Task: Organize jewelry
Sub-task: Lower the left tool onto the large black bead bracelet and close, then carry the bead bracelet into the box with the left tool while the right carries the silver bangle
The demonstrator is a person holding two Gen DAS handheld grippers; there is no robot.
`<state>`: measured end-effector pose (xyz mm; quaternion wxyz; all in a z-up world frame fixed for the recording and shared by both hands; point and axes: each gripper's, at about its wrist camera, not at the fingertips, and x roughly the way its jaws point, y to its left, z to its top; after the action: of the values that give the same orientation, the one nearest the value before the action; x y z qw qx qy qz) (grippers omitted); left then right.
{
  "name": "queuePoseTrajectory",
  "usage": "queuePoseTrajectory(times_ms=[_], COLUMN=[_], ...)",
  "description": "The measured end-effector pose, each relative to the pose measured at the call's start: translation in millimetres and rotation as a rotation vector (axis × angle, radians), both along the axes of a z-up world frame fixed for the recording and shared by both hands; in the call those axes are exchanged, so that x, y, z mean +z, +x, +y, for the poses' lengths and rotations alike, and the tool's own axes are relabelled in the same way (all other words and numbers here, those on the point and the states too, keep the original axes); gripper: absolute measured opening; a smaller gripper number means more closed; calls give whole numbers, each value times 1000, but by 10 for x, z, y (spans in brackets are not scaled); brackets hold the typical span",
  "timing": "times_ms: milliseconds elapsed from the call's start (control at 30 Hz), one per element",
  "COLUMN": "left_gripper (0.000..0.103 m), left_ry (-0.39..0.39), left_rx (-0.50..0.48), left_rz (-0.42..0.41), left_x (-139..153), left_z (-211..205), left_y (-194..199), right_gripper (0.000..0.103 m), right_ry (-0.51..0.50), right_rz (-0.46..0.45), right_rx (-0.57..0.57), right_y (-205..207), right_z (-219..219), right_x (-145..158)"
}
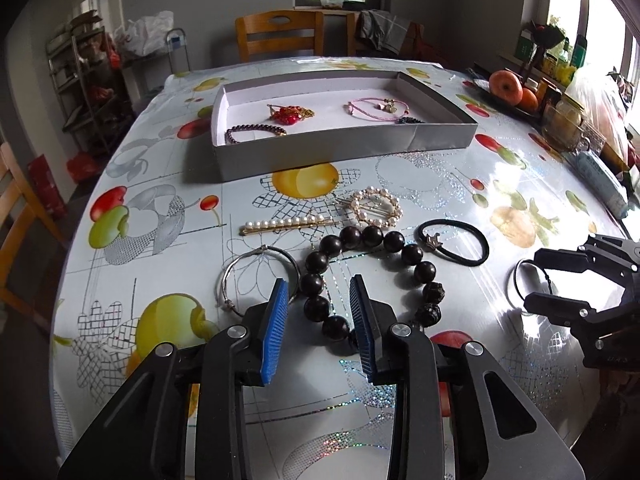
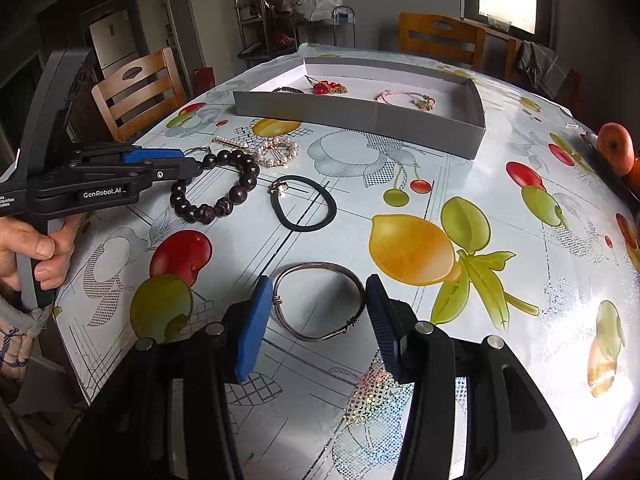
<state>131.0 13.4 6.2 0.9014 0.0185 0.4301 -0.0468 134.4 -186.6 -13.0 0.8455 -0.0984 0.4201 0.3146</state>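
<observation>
Jewelry half sorted into tray [image 1: 440, 138]. Left gripper [image 1: 320, 300] spread over bead bracelet [image 1: 372, 236], right gripper [image 2: 316, 308] spread around bangle [image 2: 320, 272]; nothing clamped. Closing judged next.

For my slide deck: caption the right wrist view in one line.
Open right hand-held gripper straddles a silver bangle on the fruit-print table; grey tray beyond.

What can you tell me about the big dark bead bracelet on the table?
The big dark wooden bead bracelet is a loop of round, glossy brown-black beads, with two or three bumpy carved beads on one side. It lies flat on the fruit-patterned tablecloth, beside the black hair tie. The left gripper has its jaws open over its near beads, not gripping.
</observation>
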Motion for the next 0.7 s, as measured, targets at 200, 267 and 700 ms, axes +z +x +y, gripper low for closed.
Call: queuePoseTrajectory(times_ms=[200, 267, 700], left_gripper=[34, 34, 15], left_ry=[-8, -2, 10], left_rx=[2, -3, -33], left_rz=[44, 43, -25], left_x=[-73, -78, -25], left_z=[-56, -71, -203], left_y=[-21, 0, 100], right_gripper=[48, 48, 48], right_ry=[10, 13, 44], right_rz=[3, 5, -9], right_rx=[-1, -1, -23], right_y=[5, 6, 1], right_z=[-14, -16, -80], right_x=[3, 4, 45])
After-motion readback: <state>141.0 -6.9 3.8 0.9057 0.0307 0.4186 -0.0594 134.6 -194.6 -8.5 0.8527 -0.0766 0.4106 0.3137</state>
